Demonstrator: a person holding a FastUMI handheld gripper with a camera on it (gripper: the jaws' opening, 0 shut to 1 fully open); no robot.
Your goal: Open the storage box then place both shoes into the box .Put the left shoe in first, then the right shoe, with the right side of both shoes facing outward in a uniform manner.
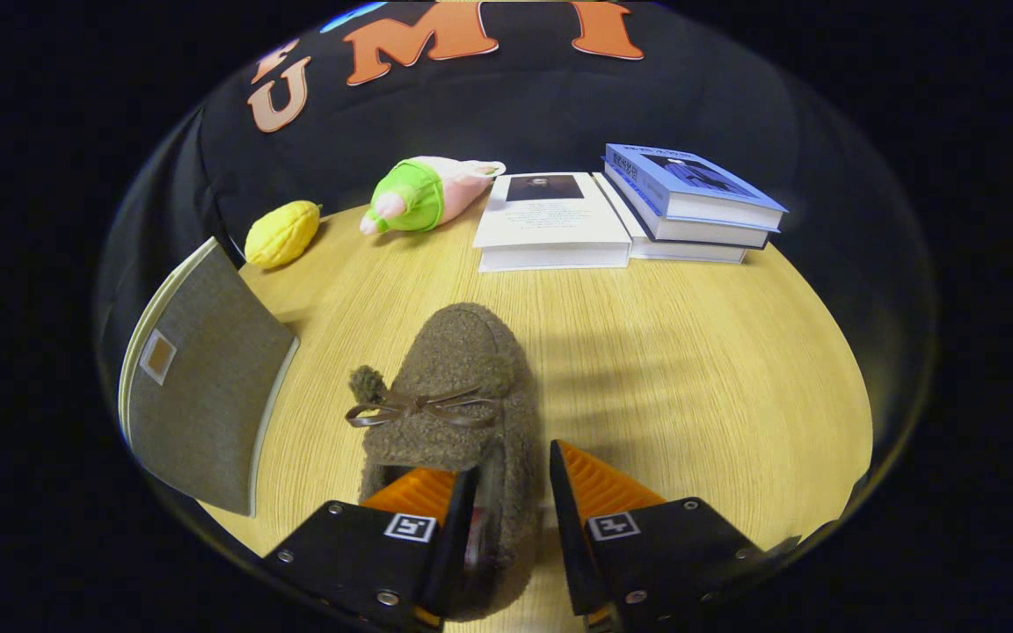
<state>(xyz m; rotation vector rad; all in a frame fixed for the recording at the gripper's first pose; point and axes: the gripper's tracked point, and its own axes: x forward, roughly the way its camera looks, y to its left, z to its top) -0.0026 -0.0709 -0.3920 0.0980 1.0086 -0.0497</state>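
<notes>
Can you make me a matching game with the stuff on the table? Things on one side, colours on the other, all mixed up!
Things:
1. slipper that the jaws grip by its side wall
2. lemon toy
3. top book on the stack
4. storage box

Colours:
A. blue
B. grey
C. brown
D. yellow

Pairs: 1-C, 2-D, 3-A, 4-B

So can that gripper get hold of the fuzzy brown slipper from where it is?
Probably yes: the gripper already has the fuzzy brown slipper's side wall between its orange fingers, one inside the opening, one outside; whether they press yet is unclear.
</notes>
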